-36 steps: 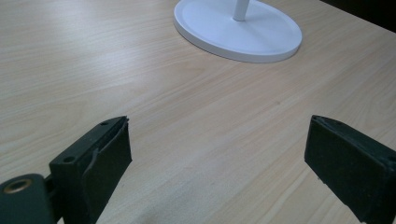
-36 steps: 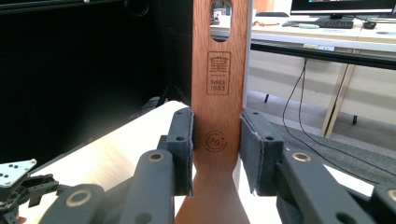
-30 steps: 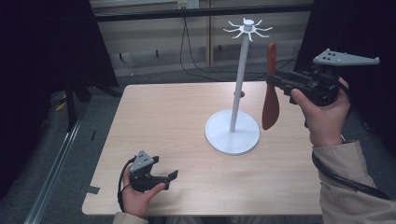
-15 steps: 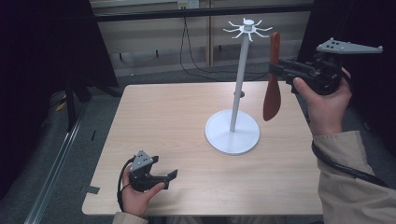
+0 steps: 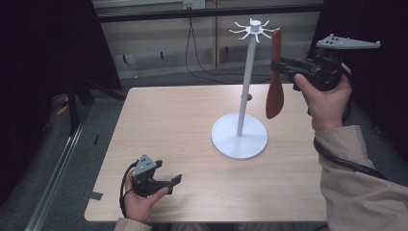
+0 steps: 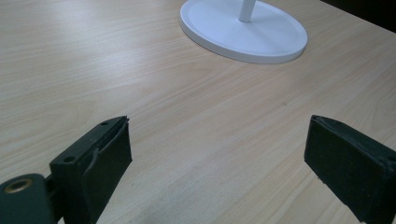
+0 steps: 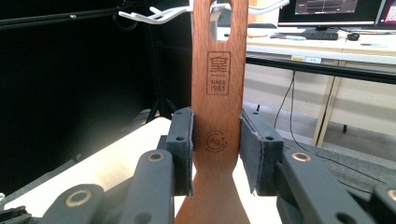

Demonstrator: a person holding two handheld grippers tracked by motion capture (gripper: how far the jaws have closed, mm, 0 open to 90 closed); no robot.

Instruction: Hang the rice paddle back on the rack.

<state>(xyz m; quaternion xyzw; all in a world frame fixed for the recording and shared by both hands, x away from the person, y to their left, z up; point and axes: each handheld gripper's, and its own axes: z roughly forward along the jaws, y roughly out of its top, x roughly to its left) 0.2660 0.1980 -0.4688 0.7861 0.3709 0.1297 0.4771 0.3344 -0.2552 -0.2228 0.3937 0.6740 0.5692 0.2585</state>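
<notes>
From above, wooden spatula (image 5: pixel 275 82) upright beside white hook stand (image 5: pixel 245 82), clamped in right gripper (image 5: pixel 284 67); left gripper (image 6: pixel 219 163) jaws apart over bare table (image 6: pixel 93 70); up close, hanging hole (image 7: pixel 220 18) best eased level onto hook (image 7: pixel 149 16).

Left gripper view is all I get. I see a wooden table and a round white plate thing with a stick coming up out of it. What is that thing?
Observer: That's the base of a tall white stand with a ring of hooks on top.
Operator: Is anything hanging on it?
Observer: A reddish-brown wooden spatula is up beside the hooks, blade down. I can't tell whether a hook goes through its handle hole.
Operator: Who's holding it up there?
Observer: The right gripper is, with its jaws shut on the flat handle.
</notes>
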